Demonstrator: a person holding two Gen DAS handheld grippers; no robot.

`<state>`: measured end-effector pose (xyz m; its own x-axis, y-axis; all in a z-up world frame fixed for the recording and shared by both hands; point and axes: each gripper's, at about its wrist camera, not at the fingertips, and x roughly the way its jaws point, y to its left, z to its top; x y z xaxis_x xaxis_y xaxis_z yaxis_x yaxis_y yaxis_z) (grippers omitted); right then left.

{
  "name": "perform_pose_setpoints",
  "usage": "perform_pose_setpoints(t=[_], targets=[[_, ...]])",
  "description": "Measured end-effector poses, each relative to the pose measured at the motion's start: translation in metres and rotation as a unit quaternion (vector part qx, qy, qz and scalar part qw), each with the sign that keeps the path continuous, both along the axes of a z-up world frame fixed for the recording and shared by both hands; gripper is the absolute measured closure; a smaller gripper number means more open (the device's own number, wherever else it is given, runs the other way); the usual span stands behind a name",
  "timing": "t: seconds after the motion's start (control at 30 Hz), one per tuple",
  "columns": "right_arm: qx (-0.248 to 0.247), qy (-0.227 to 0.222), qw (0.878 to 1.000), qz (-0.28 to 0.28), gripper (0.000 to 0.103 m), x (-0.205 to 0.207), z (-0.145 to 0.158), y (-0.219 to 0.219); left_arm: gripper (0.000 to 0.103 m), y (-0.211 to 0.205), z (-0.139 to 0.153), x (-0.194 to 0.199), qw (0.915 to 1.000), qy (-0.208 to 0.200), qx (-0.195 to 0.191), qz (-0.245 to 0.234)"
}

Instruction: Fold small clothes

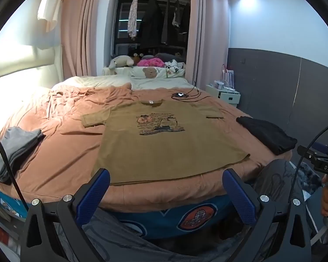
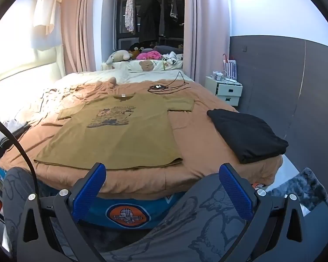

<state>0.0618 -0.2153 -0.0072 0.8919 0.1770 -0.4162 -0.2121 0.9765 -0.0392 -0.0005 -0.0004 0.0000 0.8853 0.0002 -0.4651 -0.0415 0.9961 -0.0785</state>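
The print on the tan T-shirt (image 1: 164,139) is showing too small and soft to read in either view. In the right wrist view the grey folded pile (image 2: 11,128) is being mostly hidden at the left behind a black cable (image 2: 21,148) and a dark device edge. In the left wrist view the right gripper (image 1: 323,163) is being cut off by the picture's edge, so its jaws are lying out of sight there. The small dark item among the cords (image 2: 157,86) on the bed is appearing too small to identify. The things on the white nightstand (image 2: 227,91) are blurring together. The bed's near side is being covered by the person's patterned trousers (image 2: 207,218)
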Motion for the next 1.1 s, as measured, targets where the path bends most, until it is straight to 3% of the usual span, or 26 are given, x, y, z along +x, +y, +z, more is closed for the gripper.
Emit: perform_pose_setpoints(t=[1.1], targets=[[0.018,0.009,1.0,-0.001,0.0,-0.004,-0.003,-0.008,0.0,-0.004,0.004,-0.012,1.0,-0.008,0.004,0.002]])
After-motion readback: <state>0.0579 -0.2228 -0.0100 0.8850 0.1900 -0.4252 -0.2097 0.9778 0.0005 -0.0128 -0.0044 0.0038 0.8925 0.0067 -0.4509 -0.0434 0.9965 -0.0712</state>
